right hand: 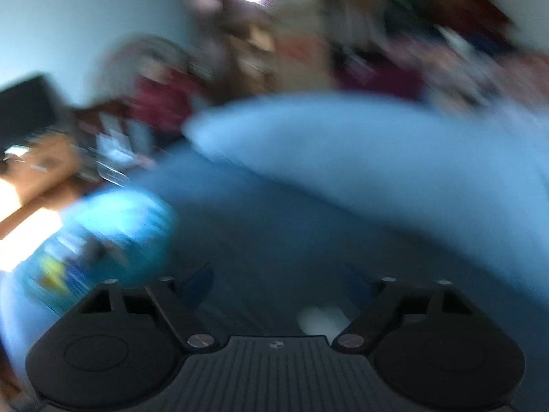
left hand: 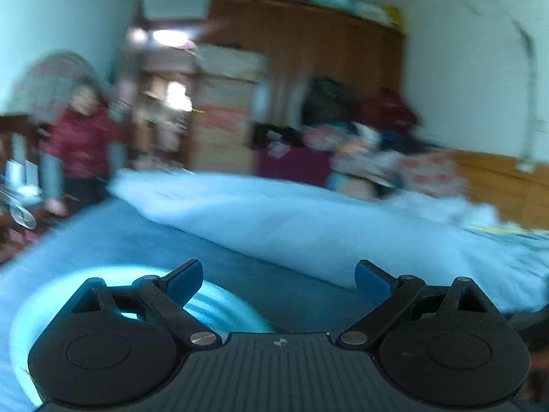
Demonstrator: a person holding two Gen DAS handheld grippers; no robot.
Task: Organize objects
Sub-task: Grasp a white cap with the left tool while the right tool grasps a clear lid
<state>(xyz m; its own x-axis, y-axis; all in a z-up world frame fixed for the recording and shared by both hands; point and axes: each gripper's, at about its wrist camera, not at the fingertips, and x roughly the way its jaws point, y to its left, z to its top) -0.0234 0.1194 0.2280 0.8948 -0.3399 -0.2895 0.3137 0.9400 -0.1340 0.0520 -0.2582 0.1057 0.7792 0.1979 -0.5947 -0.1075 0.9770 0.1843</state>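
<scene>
My left gripper (left hand: 279, 281) is open over a dark blue bedsheet (left hand: 274, 285), with nothing between its blue pads (left hand: 187, 279). A pale cyan round basin (left hand: 44, 312) lies on the sheet under its left side, partly hidden by the gripper body. In the badly blurred right wrist view, my right gripper (right hand: 279, 286) also stands open above the sheet (right hand: 274, 240). The same cyan basin (right hand: 116, 233), with blurred colourful things in it, sits to its left. A small white object (right hand: 320, 319) lies low between the fingers, near the right one; I cannot tell what it is.
A folded light blue quilt (left hand: 308, 219) lies across the bed beyond the gripper. A person in a red jacket (left hand: 80, 140) stands at the left. Behind are stacked cardboard boxes (left hand: 223, 110), a wooden wardrobe (left hand: 308, 41) and a heap of clothes (left hand: 377, 151).
</scene>
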